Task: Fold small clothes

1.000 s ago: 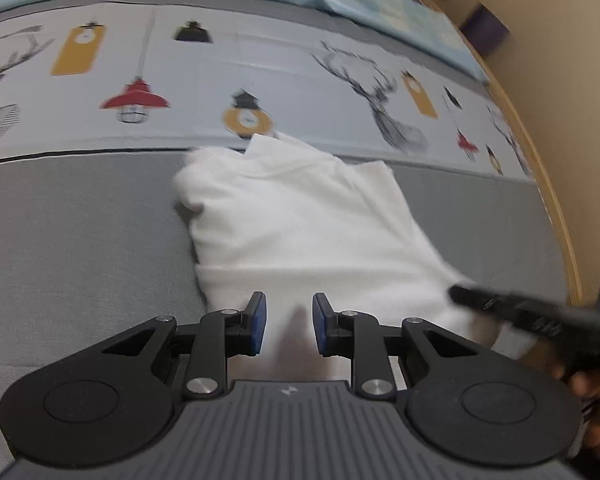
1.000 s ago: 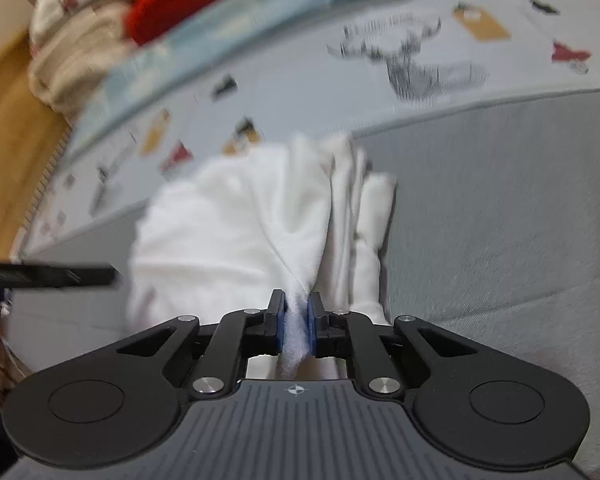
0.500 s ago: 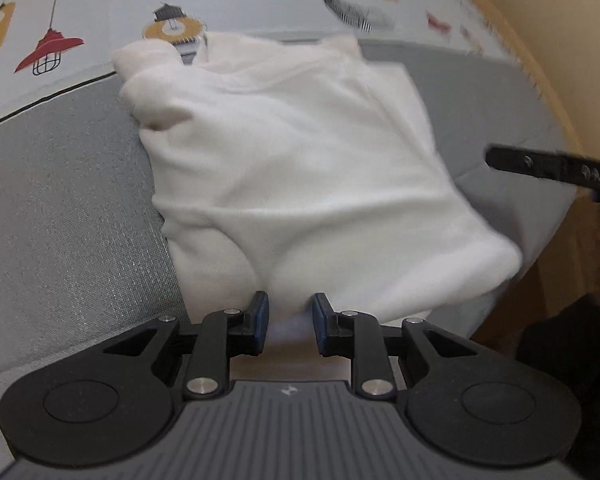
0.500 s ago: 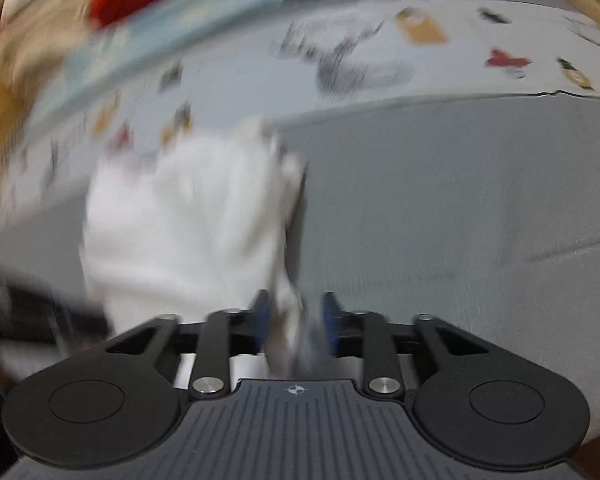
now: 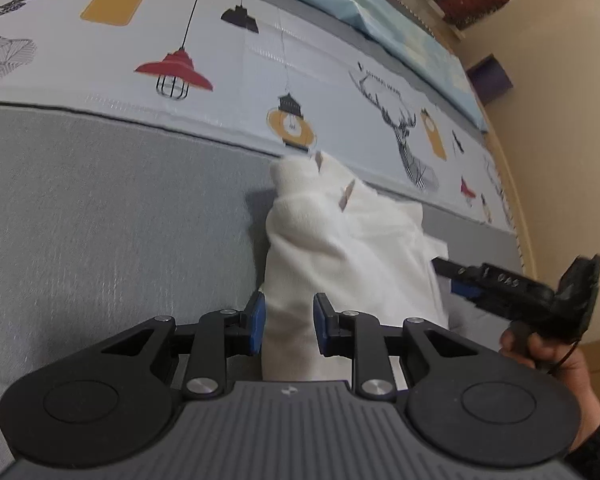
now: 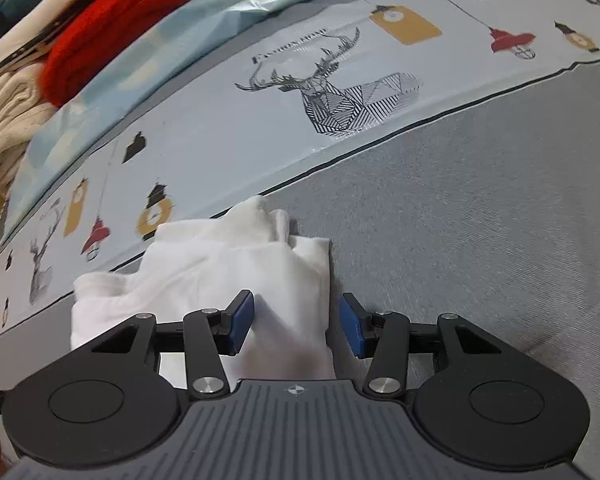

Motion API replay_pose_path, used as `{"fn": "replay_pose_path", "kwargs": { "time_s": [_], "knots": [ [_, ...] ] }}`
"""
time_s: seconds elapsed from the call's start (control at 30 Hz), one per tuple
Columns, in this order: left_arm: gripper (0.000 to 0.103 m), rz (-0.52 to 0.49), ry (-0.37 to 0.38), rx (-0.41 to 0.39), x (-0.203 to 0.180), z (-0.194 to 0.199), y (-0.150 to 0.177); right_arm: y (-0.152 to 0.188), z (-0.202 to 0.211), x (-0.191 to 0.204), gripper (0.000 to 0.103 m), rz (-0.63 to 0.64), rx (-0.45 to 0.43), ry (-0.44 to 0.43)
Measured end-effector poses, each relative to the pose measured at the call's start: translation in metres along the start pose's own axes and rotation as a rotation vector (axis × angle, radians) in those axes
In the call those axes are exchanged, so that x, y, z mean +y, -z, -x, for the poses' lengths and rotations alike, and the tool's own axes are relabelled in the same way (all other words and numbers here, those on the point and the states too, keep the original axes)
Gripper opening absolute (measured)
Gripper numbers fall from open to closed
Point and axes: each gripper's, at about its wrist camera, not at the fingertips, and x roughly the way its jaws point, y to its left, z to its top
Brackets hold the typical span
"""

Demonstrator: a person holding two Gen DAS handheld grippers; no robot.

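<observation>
Now your right gripper (image 6: 296, 328) is opening off the soft white folded garment (image 6: 236, 272); your left gripper (image 5: 287, 326), opening slightly, straddles its edge (image 5: 288, 332), grip unclear. Next, release fully and smooth it on the grey bedspread (image 6: 480, 220).

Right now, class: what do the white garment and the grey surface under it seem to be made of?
White garment: soft matte knit, likely cotton; it creases limply. Grey surface: woven matte fabric, fine ribbed grain showing; fibre unclear.

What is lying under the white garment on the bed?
The white garment rests mostly on the grey part of the bedcover; its far end reaches the printed strip with lamps and deer. Whether anything else lies under it cannot be seen, because the folded cloth covers that spot.
</observation>
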Motion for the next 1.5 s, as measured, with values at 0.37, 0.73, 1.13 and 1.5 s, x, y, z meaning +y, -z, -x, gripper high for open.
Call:
{"fn": "replay_pose_path", "kwargs": {
  "time_s": [0.37, 0.73, 1.13, 1.5],
  "knots": [
    [0.039, 0.124, 0.105, -0.027, -0.01, -0.027, -0.039, -0.011, 0.022, 0.005, 0.009, 0.022, -0.208, 0.039],
    [0.008, 0.017, -0.063, -0.24, -0.026, -0.032, -0.052, 0.011, 0.023, -0.016, 0.05, 0.126, 0.089, -0.095],
    [0.014, -0.065, 0.091, -0.141, -0.038, 0.004, -0.029, 0.028, 0.052, -0.016, 0.051, 0.17, 0.065, -0.173],
    [0.045, -0.106, -0.039, 0.092, -0.031, -0.026, 0.006, 0.049, 0.041, 0.001, 0.055, 0.277, 0.125, 0.0]
  ]
}}
